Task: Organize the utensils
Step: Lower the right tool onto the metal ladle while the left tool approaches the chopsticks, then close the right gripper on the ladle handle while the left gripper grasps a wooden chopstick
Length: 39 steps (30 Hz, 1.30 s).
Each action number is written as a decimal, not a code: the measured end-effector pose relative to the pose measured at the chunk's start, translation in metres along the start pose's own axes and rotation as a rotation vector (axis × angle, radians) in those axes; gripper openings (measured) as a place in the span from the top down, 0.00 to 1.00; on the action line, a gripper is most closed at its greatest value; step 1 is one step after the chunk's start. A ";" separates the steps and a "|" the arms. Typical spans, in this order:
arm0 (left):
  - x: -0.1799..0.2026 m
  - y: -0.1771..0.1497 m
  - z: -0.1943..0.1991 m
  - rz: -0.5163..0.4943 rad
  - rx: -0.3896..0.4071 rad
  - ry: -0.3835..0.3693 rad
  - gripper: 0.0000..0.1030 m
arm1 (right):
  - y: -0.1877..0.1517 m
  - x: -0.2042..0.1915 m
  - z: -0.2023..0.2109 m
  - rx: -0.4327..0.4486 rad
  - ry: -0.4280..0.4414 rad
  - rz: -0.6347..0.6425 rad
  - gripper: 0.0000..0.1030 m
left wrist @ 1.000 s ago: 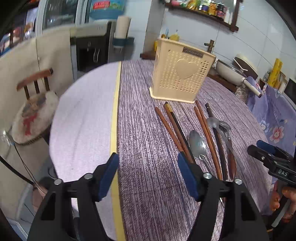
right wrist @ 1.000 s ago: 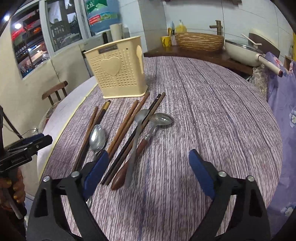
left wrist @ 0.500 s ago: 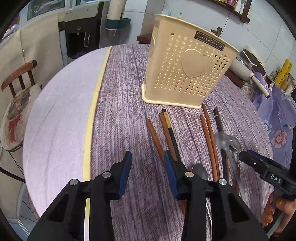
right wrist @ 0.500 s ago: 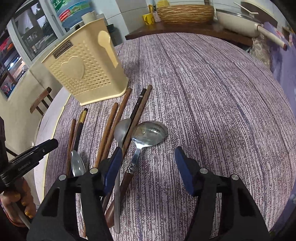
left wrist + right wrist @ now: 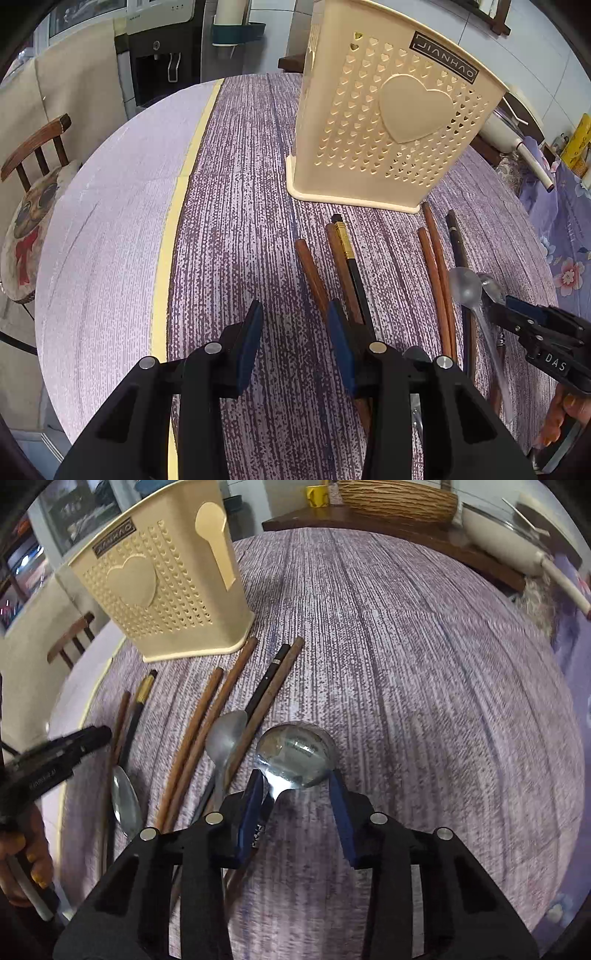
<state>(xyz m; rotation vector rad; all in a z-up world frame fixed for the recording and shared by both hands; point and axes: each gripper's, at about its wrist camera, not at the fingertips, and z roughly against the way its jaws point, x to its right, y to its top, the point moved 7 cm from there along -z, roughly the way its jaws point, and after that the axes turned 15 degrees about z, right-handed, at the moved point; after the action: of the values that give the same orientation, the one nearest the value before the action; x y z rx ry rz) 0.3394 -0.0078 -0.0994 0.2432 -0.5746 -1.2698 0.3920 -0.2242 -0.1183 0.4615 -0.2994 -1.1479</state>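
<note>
On our purple tablecloth (image 5: pixel 424 664), our right gripper (image 5: pixel 297 801) spread around the big spoon (image 5: pixel 295 755), our left gripper (image 5: pixel 295 332) spread beside brown chopsticks (image 5: pixel 314 273), cream holder (image 5: pixel 388 122) behind.

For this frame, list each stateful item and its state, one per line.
Cream perforated plastic utensil holder: upright on the table, no utensils seen in it.
Left gripper: open, empty, low over the cloth beside the leftmost brown chopstick.
Right gripper: open, straddling the neck of the large steel spoon, not closed.
Small steel spoon: flat on the table.
Black gold-banded chopstick: flat on the table.
</note>
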 end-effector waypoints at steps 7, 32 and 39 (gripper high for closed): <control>0.002 0.006 -0.005 -0.006 -0.008 0.007 0.65 | -0.001 0.013 0.004 -0.047 -0.097 0.160 0.73; 0.015 0.029 -0.026 -0.022 -0.082 0.067 0.71 | 0.014 0.028 -0.020 -0.074 -0.051 -0.051 0.47; 0.022 0.020 -0.027 -0.068 -0.070 0.124 0.73 | 0.020 0.026 -0.025 -0.098 -0.076 -0.033 0.47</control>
<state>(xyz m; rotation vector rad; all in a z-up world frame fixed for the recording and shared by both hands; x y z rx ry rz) 0.3743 -0.0265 -0.1062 0.2833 -0.4175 -1.3282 0.4296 -0.2362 -0.1298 0.3381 -0.3010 -1.2087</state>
